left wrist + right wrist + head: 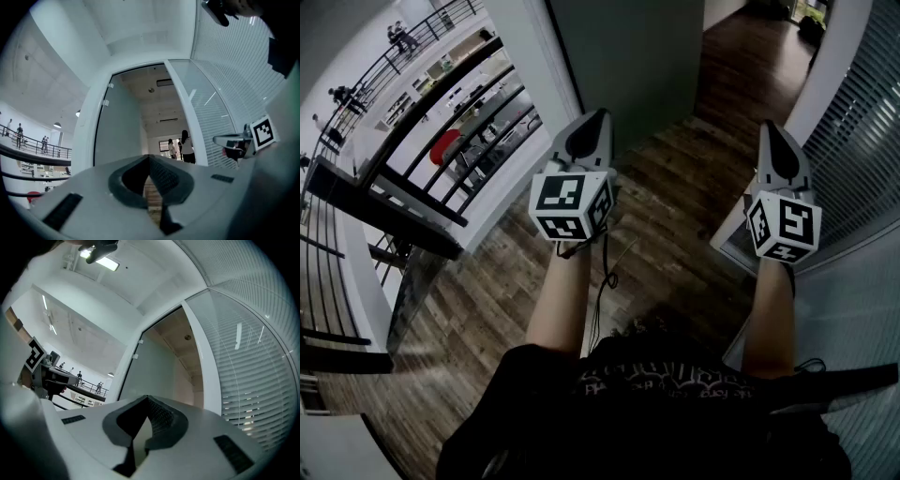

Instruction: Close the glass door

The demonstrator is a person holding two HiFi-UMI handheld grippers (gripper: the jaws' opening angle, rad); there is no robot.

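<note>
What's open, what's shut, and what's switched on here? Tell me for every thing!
glass door: open, standing at the left of the doorway
left gripper: shut, nothing in it
right gripper: shut, nothing in it
ceiling light: on
blinds: let down

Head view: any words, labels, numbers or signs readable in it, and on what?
Black shirt: pale print across it, too blurred to read.
Left marker cube and right marker cube: black-and-white square patterns only, no letters or numbers.
Nothing else legible.
</note>
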